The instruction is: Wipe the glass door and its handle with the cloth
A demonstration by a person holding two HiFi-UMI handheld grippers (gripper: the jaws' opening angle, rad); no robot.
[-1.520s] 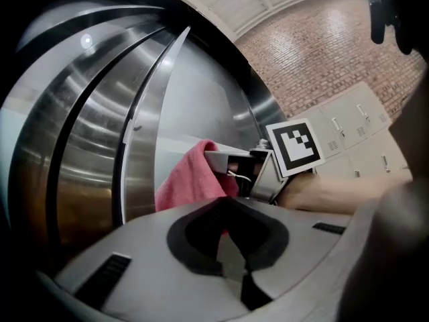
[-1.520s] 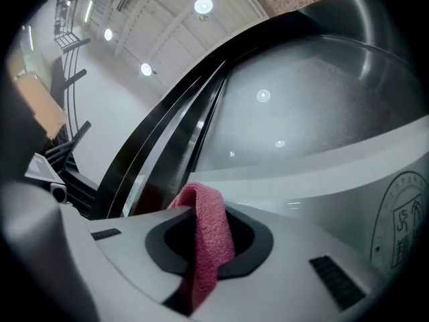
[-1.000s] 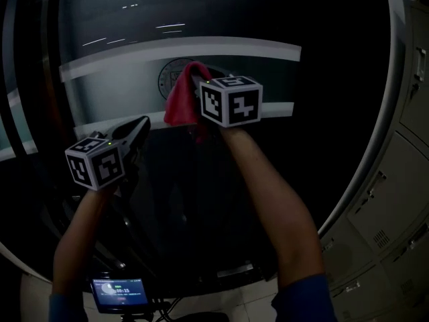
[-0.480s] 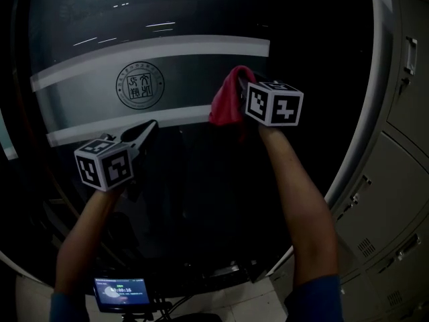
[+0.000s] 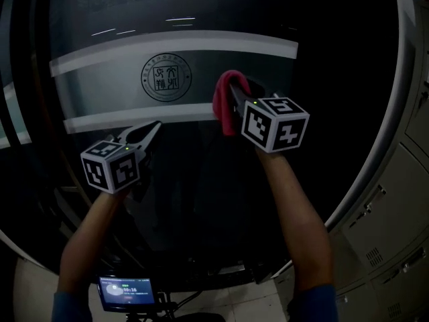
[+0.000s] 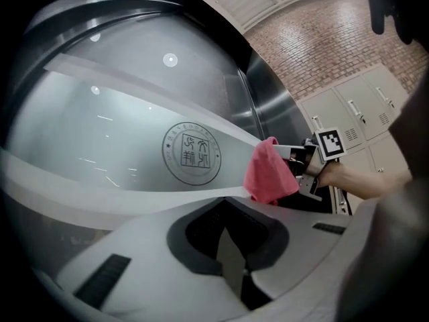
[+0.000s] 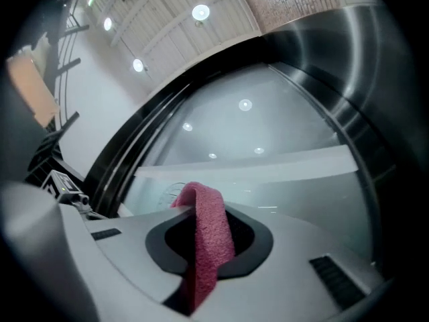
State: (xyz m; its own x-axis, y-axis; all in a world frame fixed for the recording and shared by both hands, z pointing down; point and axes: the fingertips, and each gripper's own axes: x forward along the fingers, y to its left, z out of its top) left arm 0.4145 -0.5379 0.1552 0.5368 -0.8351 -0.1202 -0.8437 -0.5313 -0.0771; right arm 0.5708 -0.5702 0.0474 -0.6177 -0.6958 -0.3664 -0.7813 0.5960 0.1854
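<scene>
The right gripper (image 5: 232, 90) pinches the cloth (image 5: 223, 107) in its fingers, folded over their tips against the door (image 5: 100, 89). The left gripper (image 5: 153, 128) has its fingers pressed together, empty.

Grey lockers (image 5: 395, 233) with handles and vents: right of and below the right gripper (image 5: 231, 89). Small lit screen (image 5: 125, 292): well below the left gripper (image 5: 155, 125), over pale floor (image 5: 30, 294). Brick wall (image 6: 315, 39) above the lockers. Ceiling lamps (image 7: 200, 12) lit overhead.
</scene>
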